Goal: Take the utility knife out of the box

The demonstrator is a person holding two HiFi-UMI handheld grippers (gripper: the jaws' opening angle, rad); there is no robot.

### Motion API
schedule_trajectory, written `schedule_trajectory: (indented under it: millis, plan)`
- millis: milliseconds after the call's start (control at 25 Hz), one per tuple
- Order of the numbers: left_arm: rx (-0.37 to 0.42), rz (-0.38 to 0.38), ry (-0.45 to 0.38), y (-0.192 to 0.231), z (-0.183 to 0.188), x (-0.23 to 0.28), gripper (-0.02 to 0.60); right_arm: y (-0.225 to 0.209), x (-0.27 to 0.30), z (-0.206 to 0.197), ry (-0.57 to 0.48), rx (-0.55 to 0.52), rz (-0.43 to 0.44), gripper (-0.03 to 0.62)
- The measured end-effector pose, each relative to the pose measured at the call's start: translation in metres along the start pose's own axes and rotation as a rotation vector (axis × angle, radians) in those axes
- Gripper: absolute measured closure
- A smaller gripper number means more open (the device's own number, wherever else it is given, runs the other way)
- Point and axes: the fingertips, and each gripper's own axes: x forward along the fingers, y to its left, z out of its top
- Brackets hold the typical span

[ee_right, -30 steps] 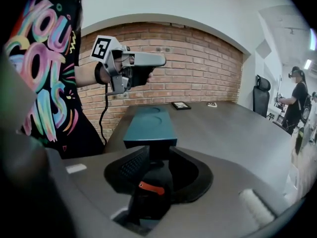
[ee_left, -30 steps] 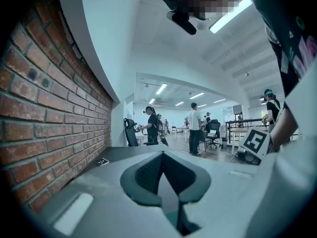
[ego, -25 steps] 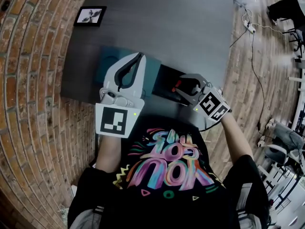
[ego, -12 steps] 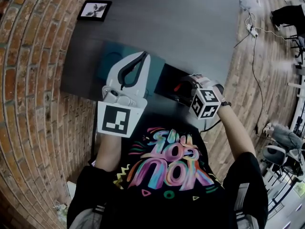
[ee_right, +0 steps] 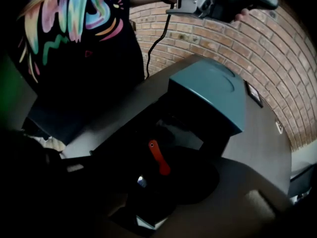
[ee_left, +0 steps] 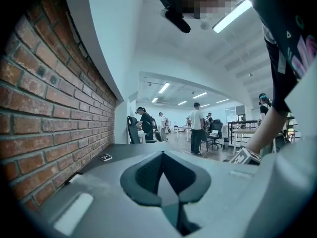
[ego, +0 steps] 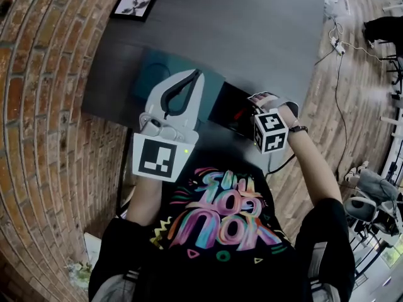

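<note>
Two jaws of right hand-held gripper (ego: 250,109) just opened wide, empty, aimed down into open box (ego: 223,100) on tabletop (ego: 252,36); utility knife (ee_right: 159,158) lies inside, beneath. Left hand-held gripper (ego: 196,74) closed, empty, above teal lid (ego: 151,74). Reaching step; next likely: descend, clamp orange handle.

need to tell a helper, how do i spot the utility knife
On the dark grey table by the brick wall, an open black box sits beside a teal case. The utility knife lies inside the box, showing the only orange-red strip amid black.
</note>
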Motion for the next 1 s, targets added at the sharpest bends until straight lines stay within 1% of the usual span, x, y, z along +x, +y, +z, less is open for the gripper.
schedule_trajectory:
  millis: [120, 240, 480, 600, 720, 920, 960, 1000]
  plan:
    - [-0.008, 0.001, 0.001, -0.002, -0.002, -0.002, 0.580, 0.002, 0.004, -0.006, 0.050, -0.054, 0.023, 0.427]
    - [-0.014, 0.000, -0.003, -0.003, -0.002, -0.002, 0.580, 0.001, 0.009, -0.009, 0.080, -0.086, 0.030, 0.428]
    - [-0.029, -0.008, -0.008, -0.008, -0.003, -0.003, 0.580, 0.003, 0.014, -0.009, 0.127, -0.142, 0.081, 0.457]
    - [-0.035, -0.010, -0.010, -0.011, -0.003, -0.003, 0.580, 0.005, 0.015, -0.009, 0.138, -0.156, 0.109, 0.470]
    - [-0.039, -0.009, -0.013, -0.012, -0.003, -0.002, 0.580, 0.005, 0.015, -0.009, 0.138, -0.145, 0.130, 0.474]
    - [-0.045, -0.004, -0.011, -0.011, -0.005, -0.005, 0.580, 0.006, 0.016, -0.008, 0.131, -0.136, 0.139, 0.479]
    - [-0.045, -0.004, -0.010, -0.011, -0.005, -0.005, 0.580, 0.008, 0.015, -0.009, 0.131, -0.147, 0.142, 0.493]
    - [-0.045, -0.005, -0.010, -0.011, -0.005, -0.004, 0.580, 0.010, 0.015, -0.010, 0.132, -0.161, 0.146, 0.523]
